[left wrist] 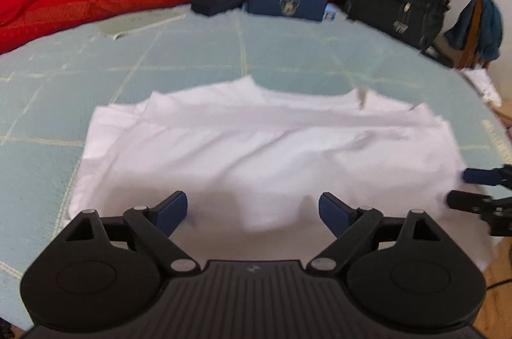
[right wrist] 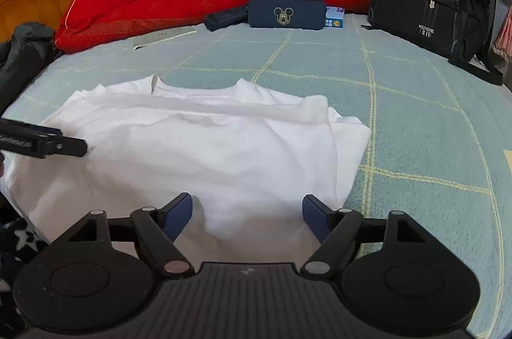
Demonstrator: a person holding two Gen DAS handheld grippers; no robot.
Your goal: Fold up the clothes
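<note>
White shirt (right wrist: 192, 147): was found folded on the green checked bedsheet (right wrist: 416, 121), directly ahead of and beneath both grippers. Left gripper (left wrist: 252, 211): jaws were spread apart, nothing clamped. Right gripper (right wrist: 248, 211): jaws were spread apart, nothing clamped, with the shirt's near edge between them.

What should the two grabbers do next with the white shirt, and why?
Probably lower both and pinch the near edge of the white shirt. The left gripper and right gripper are open over that edge, holding nothing, and the shirt lies only partly folded on the bed.
</note>
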